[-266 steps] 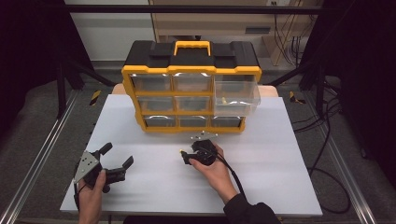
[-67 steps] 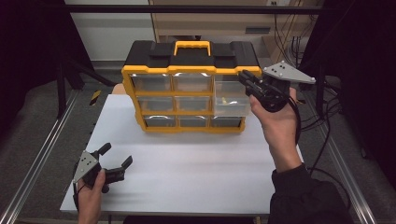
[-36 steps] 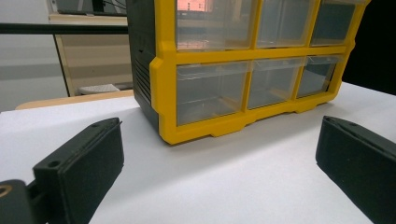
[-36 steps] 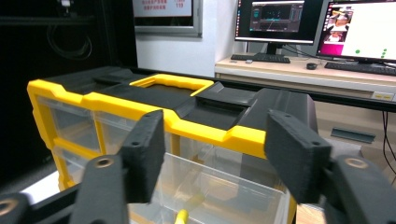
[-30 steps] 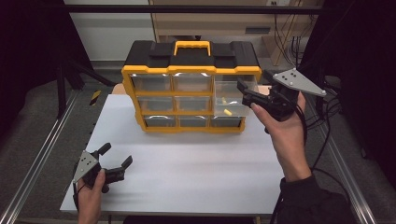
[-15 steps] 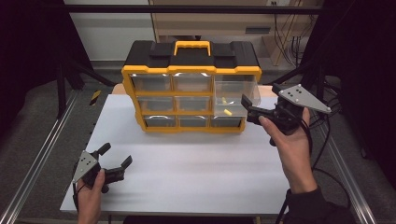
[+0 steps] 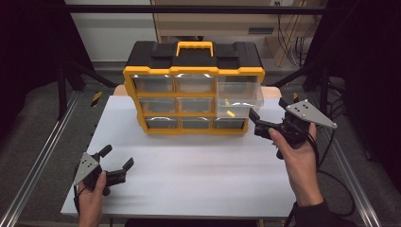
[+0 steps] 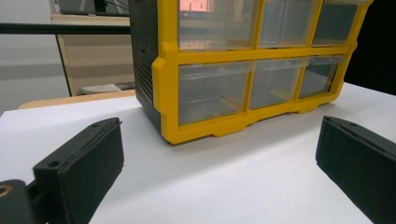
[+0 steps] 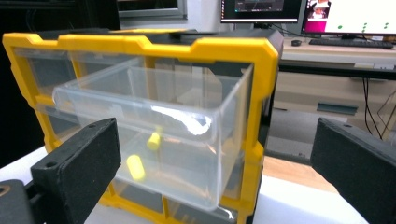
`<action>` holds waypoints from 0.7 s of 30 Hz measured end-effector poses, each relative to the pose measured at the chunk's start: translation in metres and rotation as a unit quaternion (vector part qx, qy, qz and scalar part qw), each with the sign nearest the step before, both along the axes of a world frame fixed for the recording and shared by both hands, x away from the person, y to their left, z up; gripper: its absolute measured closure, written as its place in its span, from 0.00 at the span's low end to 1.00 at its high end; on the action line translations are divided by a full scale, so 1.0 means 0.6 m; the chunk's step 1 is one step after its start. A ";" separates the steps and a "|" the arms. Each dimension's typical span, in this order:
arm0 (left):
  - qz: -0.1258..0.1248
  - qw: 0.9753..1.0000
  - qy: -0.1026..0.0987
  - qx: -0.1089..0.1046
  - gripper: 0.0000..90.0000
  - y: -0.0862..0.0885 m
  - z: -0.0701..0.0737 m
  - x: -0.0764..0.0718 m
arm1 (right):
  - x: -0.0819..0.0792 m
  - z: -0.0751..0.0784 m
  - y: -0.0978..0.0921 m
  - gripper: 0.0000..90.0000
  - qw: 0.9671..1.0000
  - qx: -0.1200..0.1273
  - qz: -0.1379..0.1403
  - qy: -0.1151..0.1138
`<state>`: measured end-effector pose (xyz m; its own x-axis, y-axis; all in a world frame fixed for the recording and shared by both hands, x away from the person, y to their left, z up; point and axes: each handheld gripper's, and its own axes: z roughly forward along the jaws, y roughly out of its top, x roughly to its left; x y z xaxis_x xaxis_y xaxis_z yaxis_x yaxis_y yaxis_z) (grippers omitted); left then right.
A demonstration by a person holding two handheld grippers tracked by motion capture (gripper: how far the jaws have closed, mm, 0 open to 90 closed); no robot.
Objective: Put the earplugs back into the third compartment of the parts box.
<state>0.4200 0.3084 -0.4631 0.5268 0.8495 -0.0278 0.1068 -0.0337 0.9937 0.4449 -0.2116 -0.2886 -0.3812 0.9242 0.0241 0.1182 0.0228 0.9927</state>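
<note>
Right gripper [image 7: 265,126], jaws wide apart and holding nothing, sits just right of the yellow-and-black plastic drawer cabinet [image 7: 194,71], whose clear top-right drawer [image 7: 239,90] is pulled out, yellow piece [image 9: 135,167] inside; left gripper [image 7: 116,165] idles likewise, well front-left.

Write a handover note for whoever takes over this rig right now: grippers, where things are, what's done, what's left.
Left gripper: open, empty, low over the white table at its near left.
Right gripper: open, empty, just right of the yellow-and-black drawer cabinet.
The clear plastic top-right drawer is pulled out; a small yellow cylindrical piece lies in it, with what looks like its reflection beside it.
Done: drawer open, piece inside.
Left, probably: push the drawer shut.
</note>
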 end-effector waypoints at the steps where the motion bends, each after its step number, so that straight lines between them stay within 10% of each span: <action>1: 0.001 1.000 0.001 0.000 0.01 0.000 0.000 0.000 | -0.001 -0.004 -0.001 0.03 1.000 0.000 -0.001 0.002; 21: 0.001 1.000 0.000 -0.002 0.01 0.001 0.000 0.000 | -0.012 -0.058 -0.010 0.03 1.000 0.005 -0.001 0.013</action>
